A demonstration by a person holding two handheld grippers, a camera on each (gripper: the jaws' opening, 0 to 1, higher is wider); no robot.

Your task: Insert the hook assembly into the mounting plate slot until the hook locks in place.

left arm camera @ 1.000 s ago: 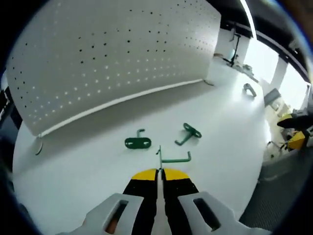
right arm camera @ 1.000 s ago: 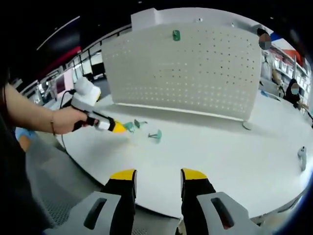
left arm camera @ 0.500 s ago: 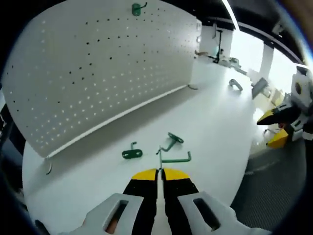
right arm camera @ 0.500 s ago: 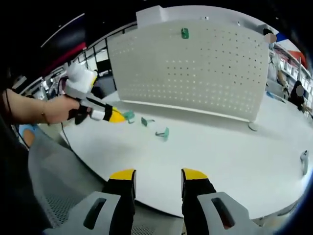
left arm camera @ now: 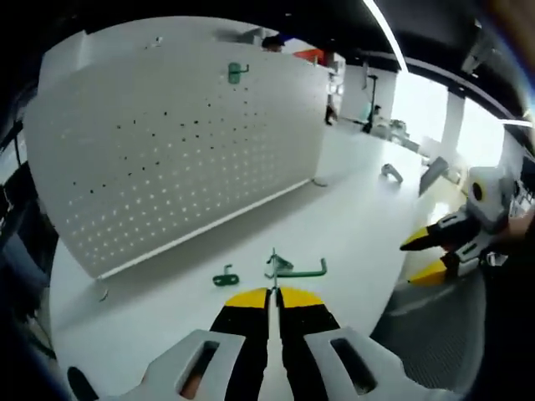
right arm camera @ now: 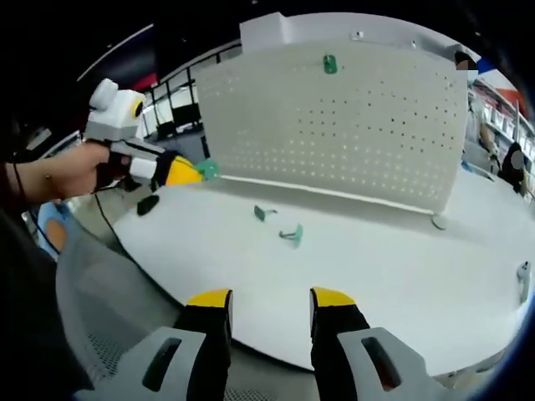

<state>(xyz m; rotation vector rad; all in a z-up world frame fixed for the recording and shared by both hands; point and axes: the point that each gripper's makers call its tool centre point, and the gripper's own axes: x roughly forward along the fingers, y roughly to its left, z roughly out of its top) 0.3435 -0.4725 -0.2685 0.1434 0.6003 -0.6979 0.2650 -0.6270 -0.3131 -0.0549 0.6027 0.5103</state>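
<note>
My left gripper (left arm camera: 273, 292) is shut on a green hook (left arm camera: 294, 270), and it holds the hook in the air above the white table (left arm camera: 351, 217). From the right gripper view, this left gripper (right arm camera: 180, 171) is raised at the left with the green hook (right arm camera: 206, 170) at its tip, level with the lower part of the white pegboard (right arm camera: 351, 134). A green hook (right arm camera: 329, 63) is mounted high on the board. Two more green hooks (right arm camera: 262, 213) (right arm camera: 292, 235) lie on the table. My right gripper (right arm camera: 271, 305) is open near the table's edge and holds nothing.
The pegboard stands on round feet (right arm camera: 437, 222). A grey clip (left arm camera: 391, 172) lies far off on the table. A small dark object (right arm camera: 148, 205) sits near the table's left edge. My right gripper (left arm camera: 426, 257) also shows beyond the table edge, over grey floor.
The left gripper has risen from the table with the green hook and moved toward the pegboard's left side. The two loose hooks stayed put. The right gripper stayed open.
</note>
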